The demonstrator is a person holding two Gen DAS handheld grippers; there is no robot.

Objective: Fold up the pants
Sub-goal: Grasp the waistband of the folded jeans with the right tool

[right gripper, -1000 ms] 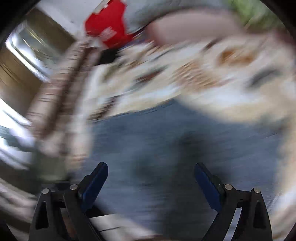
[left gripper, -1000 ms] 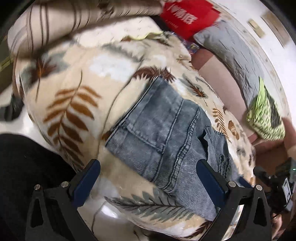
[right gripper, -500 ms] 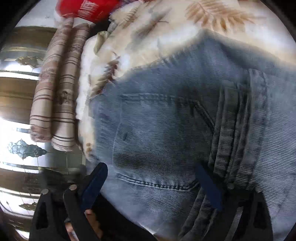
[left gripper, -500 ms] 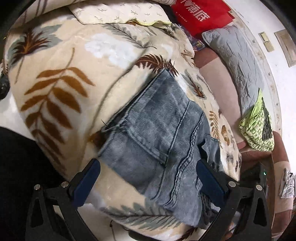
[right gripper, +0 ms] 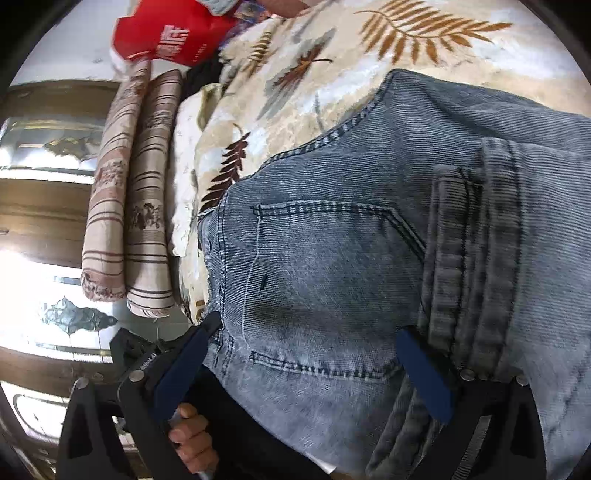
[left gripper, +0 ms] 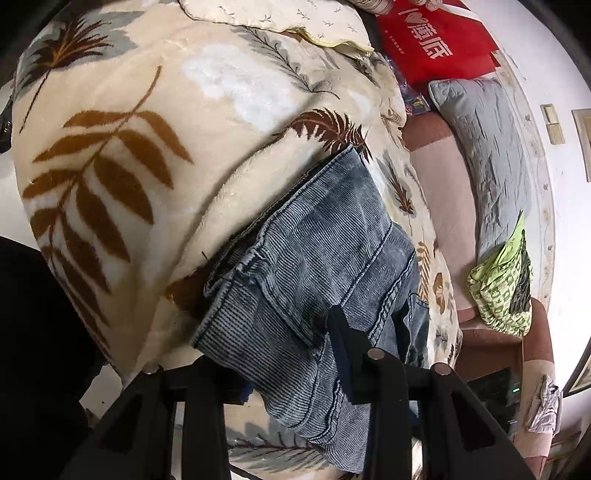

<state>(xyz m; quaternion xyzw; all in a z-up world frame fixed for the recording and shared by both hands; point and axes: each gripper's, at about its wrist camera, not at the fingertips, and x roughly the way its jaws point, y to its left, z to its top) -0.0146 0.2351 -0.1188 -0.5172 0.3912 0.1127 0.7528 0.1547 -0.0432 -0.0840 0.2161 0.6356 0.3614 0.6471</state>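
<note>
Blue-grey denim pants point(left gripper: 325, 258) lie folded on a cream blanket with a leaf print point(left gripper: 122, 155). My left gripper point(left gripper: 291, 354) is shut on the near edge of the pants; the left finger is hidden under the cloth. In the right wrist view the pants point(right gripper: 332, 258) fill the middle, back pocket up. My right gripper point(right gripper: 306, 365) is open, its blue pads on either side of the pocket's lower edge, close over the denim. The left gripper and the hand holding it point(right gripper: 192, 439) show at the lower left of that view.
A red bag point(left gripper: 432, 40), a grey pillow point(left gripper: 491, 155) and a green patterned cloth point(left gripper: 506, 291) lie beyond the blanket on a pink sofa. Striped rolled cushions point(right gripper: 129, 192) lie at the blanket's far end. A white pillow point(left gripper: 280, 22) rests at the top.
My left gripper has closed on the near edge of the pants. My right gripper has swung in and settled low over the back pocket, still open.
</note>
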